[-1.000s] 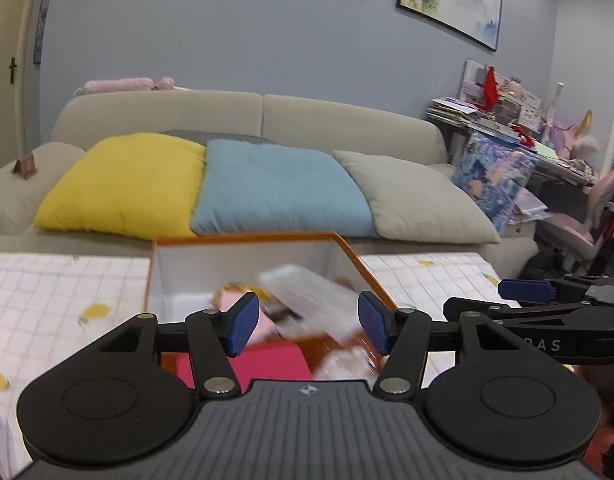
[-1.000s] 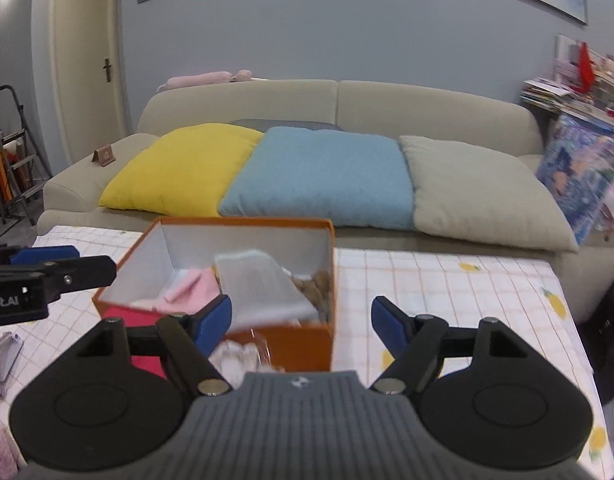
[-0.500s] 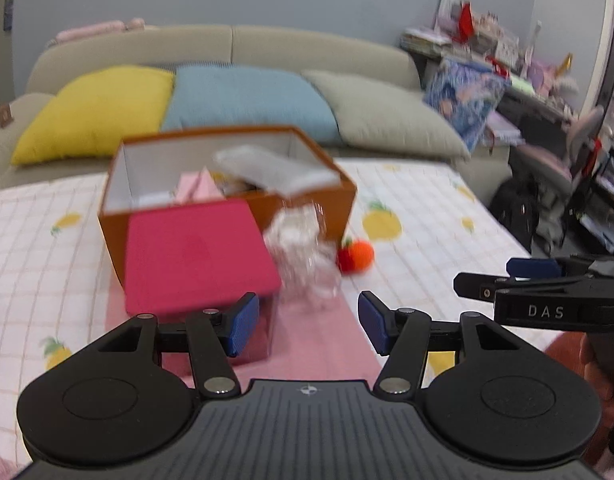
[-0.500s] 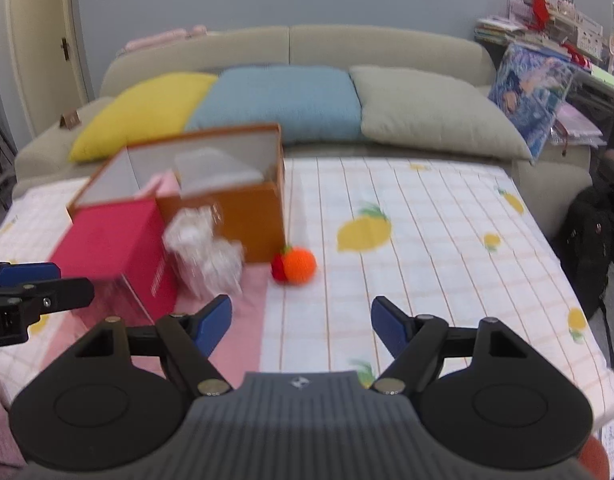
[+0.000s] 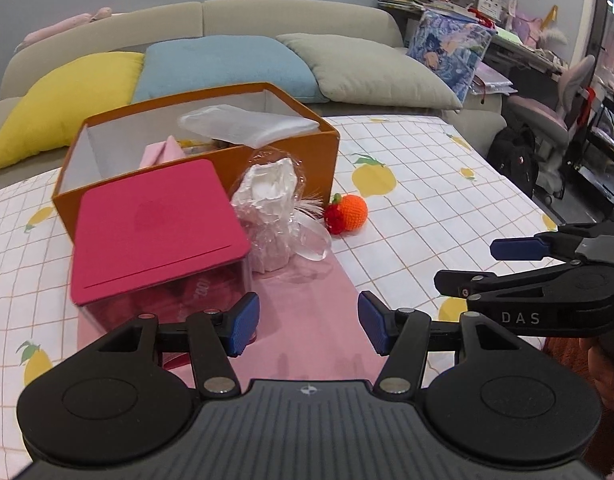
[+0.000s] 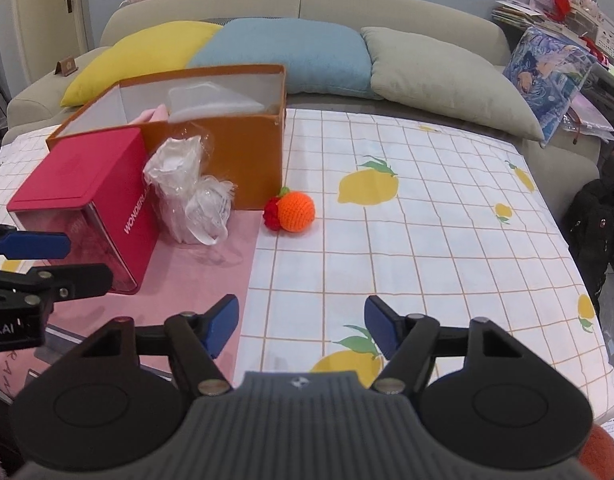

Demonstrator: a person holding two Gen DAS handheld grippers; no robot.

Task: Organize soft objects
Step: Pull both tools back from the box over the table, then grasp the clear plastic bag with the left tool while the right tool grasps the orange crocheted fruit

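An open orange box (image 5: 283,160) holds a clear bag (image 5: 247,124) and a pink soft item (image 5: 163,152). In front of it stand a red box (image 5: 155,224), a plastic-wrapped white bundle (image 5: 271,208) and a crocheted orange ball (image 5: 349,212) with a red bit. My left gripper (image 5: 309,328) is open and empty over a pink cloth (image 5: 307,288). My right gripper (image 6: 303,326) hovers over the cloth's edge, its jaws closing with nothing between them. The ball (image 6: 295,208) lies ahead of it, the bundle (image 6: 187,192) to its left.
A lemon-print tablecloth (image 6: 427,208) covers the table. Behind it is a sofa with yellow, blue and grey cushions (image 6: 283,52). A backpack (image 6: 595,216), a chair and a cluttered desk are at the right. Something orange and knitted (image 6: 599,452) shows at the bottom right corner.
Both grippers sank and tipped down toward the table; the box, the bundle and the ball came into full view. The right jaws narrowed a little.
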